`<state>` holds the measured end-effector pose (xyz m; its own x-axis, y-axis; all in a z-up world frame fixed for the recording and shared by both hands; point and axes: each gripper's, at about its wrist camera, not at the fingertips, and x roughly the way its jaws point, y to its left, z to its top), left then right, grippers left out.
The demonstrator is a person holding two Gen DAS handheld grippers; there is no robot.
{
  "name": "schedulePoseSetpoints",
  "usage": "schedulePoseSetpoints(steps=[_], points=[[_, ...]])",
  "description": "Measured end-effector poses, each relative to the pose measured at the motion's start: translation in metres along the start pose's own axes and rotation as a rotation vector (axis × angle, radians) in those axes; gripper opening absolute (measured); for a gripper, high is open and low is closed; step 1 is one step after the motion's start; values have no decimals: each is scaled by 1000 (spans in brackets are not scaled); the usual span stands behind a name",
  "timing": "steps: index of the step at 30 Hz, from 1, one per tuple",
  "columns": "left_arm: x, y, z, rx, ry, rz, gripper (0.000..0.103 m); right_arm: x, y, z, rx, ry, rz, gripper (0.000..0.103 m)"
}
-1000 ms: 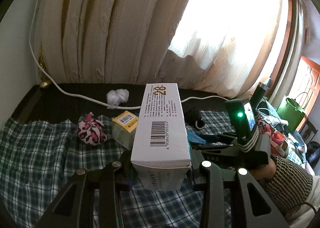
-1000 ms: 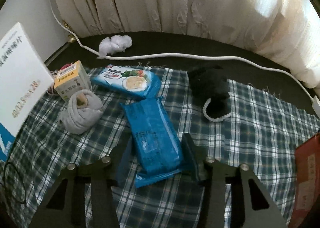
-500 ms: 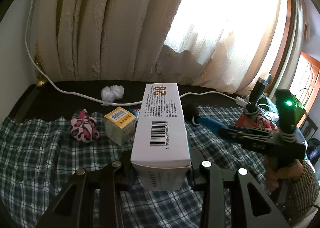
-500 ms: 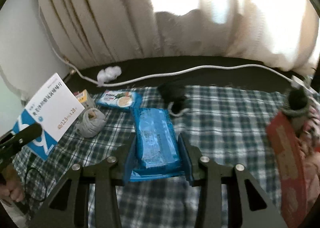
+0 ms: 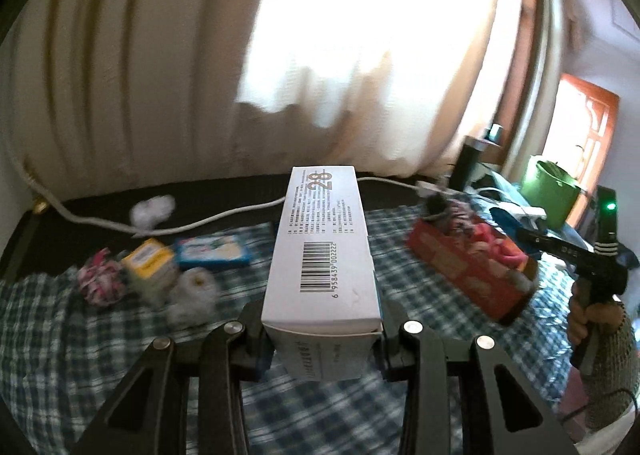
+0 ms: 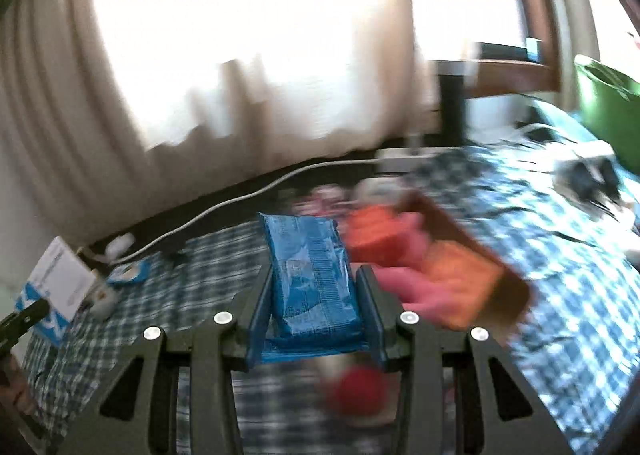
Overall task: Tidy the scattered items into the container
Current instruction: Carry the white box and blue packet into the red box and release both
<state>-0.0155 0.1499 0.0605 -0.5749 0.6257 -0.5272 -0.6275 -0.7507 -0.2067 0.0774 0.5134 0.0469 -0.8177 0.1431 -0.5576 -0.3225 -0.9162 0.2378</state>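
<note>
A: Left tongs (image 5: 323,329) clamped on the white carton (image 5: 322,255), barcode side up, its long axis running straight out ahead of the fingers. Same hold as a second ago. What's new is the view: the red box (image 5: 468,275) now sits ahead and to the right of the left tongs, where a second ago only loose items and the other tool showed there.

B: Right tongs (image 6: 312,313) closed on the blue packet (image 6: 310,279), lifted off the plaid cloth (image 6: 560,255). A second ago that packet lay flat on the cloth between the fingers. Now the red box is just ahead and to the right of the right tongs, open top towards them, with pink and orange things inside. Heavy blur, so I cannot name the contents.

A: So both loads are airborne and swinging towards the container. My read: carry phase, drop next, the packet likely first since it is nearer.

B: Left behind, ahead-left of the left tongs: the pink patterned bundle (image 5: 100,281), the yellow-topped small box (image 5: 150,265), a pale rolled sock (image 5: 192,293), and a flat blue-and-white pack (image 5: 214,251). Several trips remain, I'd judge.

A: Something round and red (image 6: 360,391) sits below the right tongs, too blurred to identify.
</note>
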Motion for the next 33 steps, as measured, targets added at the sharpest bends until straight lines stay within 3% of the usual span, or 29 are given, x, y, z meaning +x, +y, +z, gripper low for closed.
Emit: schedulePoseSetpoints(steps=[8, 21, 25, 29, 33], points=[[32, -85, 15, 95, 34, -117, 40, 8, -55, 22, 51, -9, -55, 45], [72, -157, 24, 153, 97, -171, 40, 94, -45, 52, 9, 93, -19, 46], [81, -172, 28, 156, 104, -201, 40, 83, -64, 47, 95, 77, 27, 63], [96, -190, 30, 142, 105, -232, 40, 62, -86, 41, 159, 21, 3, 65], [116, -202, 28, 55, 98, -214, 40, 43, -108, 33, 220, -18, -9, 65]])
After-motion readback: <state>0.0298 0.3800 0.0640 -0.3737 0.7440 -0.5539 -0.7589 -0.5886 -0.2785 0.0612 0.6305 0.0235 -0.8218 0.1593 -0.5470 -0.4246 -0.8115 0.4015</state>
